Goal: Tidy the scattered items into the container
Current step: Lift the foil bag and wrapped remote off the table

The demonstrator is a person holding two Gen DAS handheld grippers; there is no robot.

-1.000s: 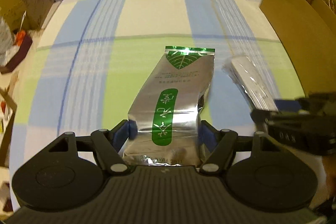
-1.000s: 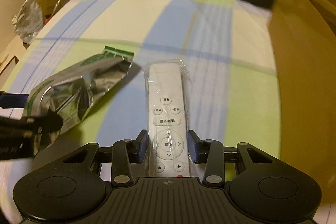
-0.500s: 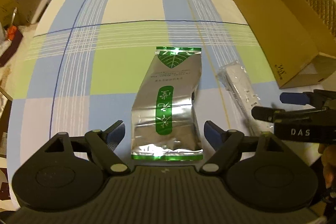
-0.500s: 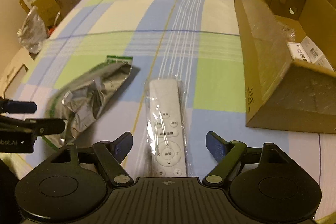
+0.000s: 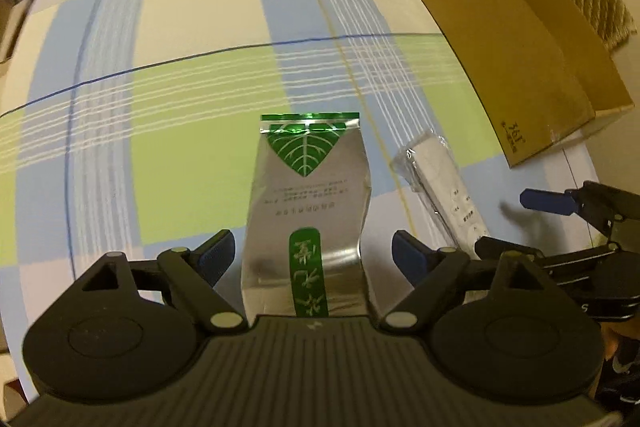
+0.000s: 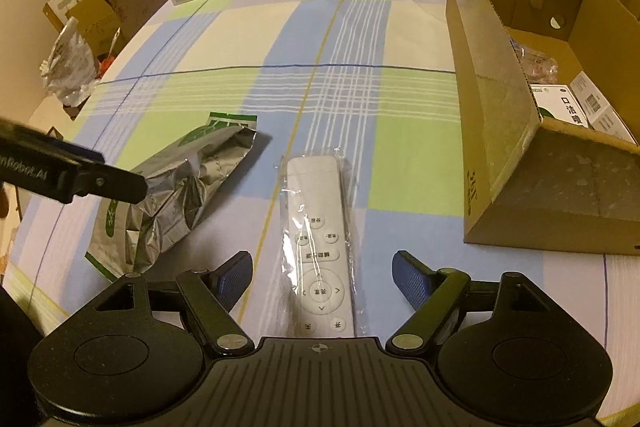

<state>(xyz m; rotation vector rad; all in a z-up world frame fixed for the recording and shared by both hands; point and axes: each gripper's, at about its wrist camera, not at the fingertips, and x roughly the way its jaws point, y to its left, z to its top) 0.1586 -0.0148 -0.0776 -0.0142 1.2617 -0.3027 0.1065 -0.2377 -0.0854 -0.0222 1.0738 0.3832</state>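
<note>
A: Where do the two loose items sit?

B: Both lie flat on the desk [image 6: 404,95] with its blue, green and cream checked cloth. The crinkled silver foil pouch with the green leaf print [image 5: 308,211] runs lengthwise between the spread fingers [image 5: 218,257] of the left gripper [image 5: 314,254], which grasp nothing. Just beside it, the slim white remote control sealed in a clear plastic sleeve [image 6: 320,247] lies between the equally spread, unloaded fingers of the right gripper [image 6: 322,273].

A: How will they handle?

B: The pouch looks light and soft. I judge the foil will buckle under a squeeze, so pinching across its fuller lower body should hold better than the thin sealed top. The remote is stiff, but its loose wrap looks slippery; closing across the narrow width near the round button pad seems safest.

A: And room to move?

B: The open brown cardboard box [image 6: 516,131] stands to the right, its near wall tall enough that anything carried must rise over the rim. Some packets already lie inside, though part of the floor looks free. The cloth between remote and box is bare. The grippers are close together, so their paths could cross.
</note>
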